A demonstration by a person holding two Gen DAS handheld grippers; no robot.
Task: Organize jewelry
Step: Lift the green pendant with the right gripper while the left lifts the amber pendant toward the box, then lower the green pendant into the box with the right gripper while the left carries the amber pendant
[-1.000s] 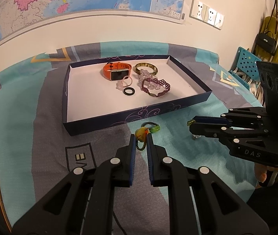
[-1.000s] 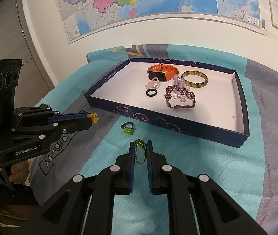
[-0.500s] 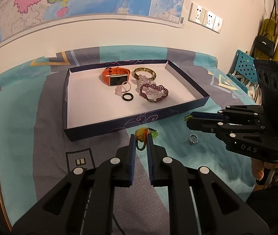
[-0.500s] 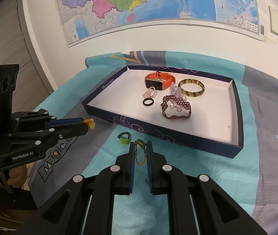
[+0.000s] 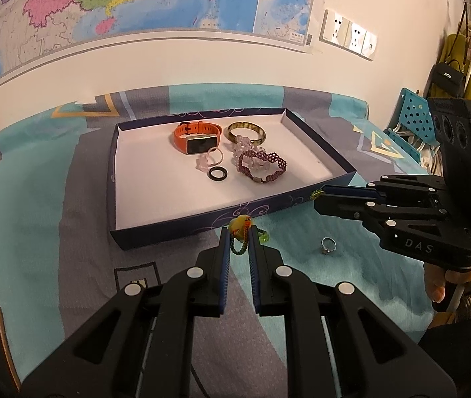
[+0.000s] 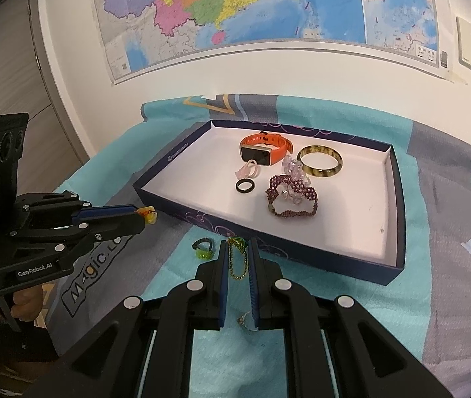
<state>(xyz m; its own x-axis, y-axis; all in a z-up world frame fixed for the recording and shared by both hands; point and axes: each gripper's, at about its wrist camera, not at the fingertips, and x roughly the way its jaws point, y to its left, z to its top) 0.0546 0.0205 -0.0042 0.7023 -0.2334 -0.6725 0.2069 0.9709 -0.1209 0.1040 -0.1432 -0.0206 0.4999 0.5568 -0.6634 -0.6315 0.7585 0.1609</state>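
A teal and grey patterned cloth (image 5: 30,199) covers the surface from edge to edge. Straight ahead of both grippers sits the dark blue tray (image 5: 182,229), flat on the cloth. Just past the left gripper's tips lies a green ring (image 6: 203,249). A silver ring (image 5: 327,244) rests on the teal to the right of those tips, under the right gripper's fingers.

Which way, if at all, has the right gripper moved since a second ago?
Yes, slightly: right gripper edged up toward the tray's near right corner, left wrist view.
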